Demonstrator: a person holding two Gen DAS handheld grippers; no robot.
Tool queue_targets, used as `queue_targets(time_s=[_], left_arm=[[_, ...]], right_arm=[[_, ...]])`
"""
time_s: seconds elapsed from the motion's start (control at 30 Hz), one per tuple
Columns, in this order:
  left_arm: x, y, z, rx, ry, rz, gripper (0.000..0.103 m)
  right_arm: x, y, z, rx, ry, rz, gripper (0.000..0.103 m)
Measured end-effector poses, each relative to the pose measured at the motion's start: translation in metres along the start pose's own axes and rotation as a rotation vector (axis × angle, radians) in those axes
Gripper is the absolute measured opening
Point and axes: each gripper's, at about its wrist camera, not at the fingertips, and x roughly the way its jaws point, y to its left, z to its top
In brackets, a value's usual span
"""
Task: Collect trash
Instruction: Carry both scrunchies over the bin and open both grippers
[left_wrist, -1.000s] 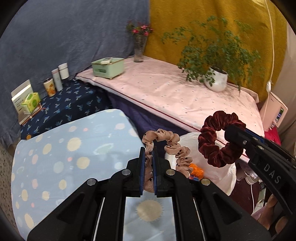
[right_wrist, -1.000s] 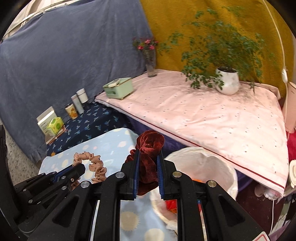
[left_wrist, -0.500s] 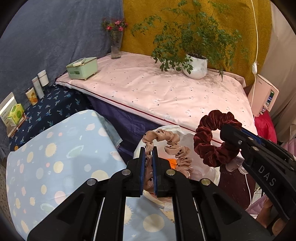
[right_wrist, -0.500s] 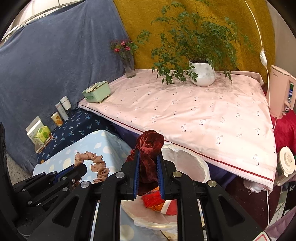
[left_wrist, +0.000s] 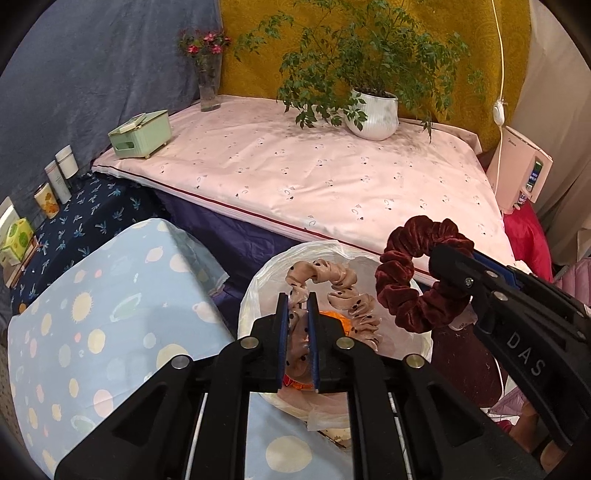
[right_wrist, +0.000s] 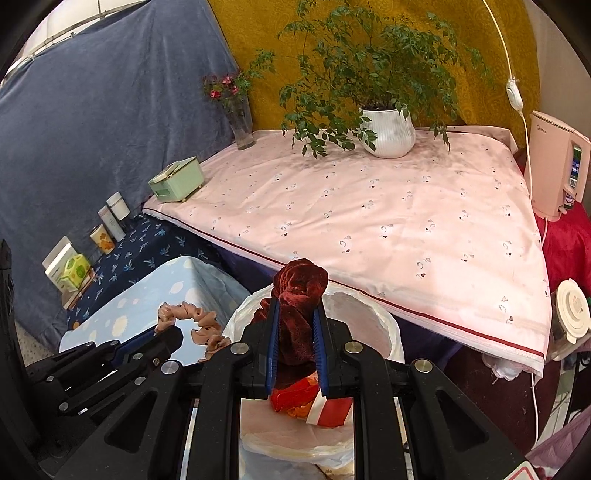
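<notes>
Scrunchies are what I'm binning: the pink scrunchie (left_wrist: 332, 291) sits between the pads of my left hand-held gripper (left_wrist: 297, 325), and its jaws are opening, so I judge the drop is starting. My right hand-held gripper (right_wrist: 297, 347) is clamped on the red scrunchie (right_wrist: 299, 295). Both hang over the bin (right_wrist: 384, 325) — a white-lined one wedged between the blue counter (left_wrist: 92, 314) and the bed (left_wrist: 332, 184) — with red and orange wrappers (right_wrist: 314, 400) already inside. Left to do, as I read it: let both fall in; I see no other loose trash.
</notes>
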Motion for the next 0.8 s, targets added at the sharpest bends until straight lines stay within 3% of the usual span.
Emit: queue_targets(time_s=[0.03,0.1,0.2,0.8], left_arm=[[0.0,0.0,0.0,0.0,-0.006,0.007,0.016],[0.0,0.001,0.0,-0.005,-0.011,0.016,0.032],[0.001,0.004,0.001,-0.017,-0.01,0.034,0.042],[-0.014,0.042,-0.014,-0.098,-0.022,0.072,0.049]], right_arm=[[0.001,0.0,0.0,-0.001,0.001,0.002,0.017],[0.002,0.002,0.0,-0.006,0.005,0.003,0.022],[0.003,0.006,0.0,-0.014,0.001,-0.001,0.024],[0.003,0.029,-0.006,-0.079,0.032,-0.003,0.035]])
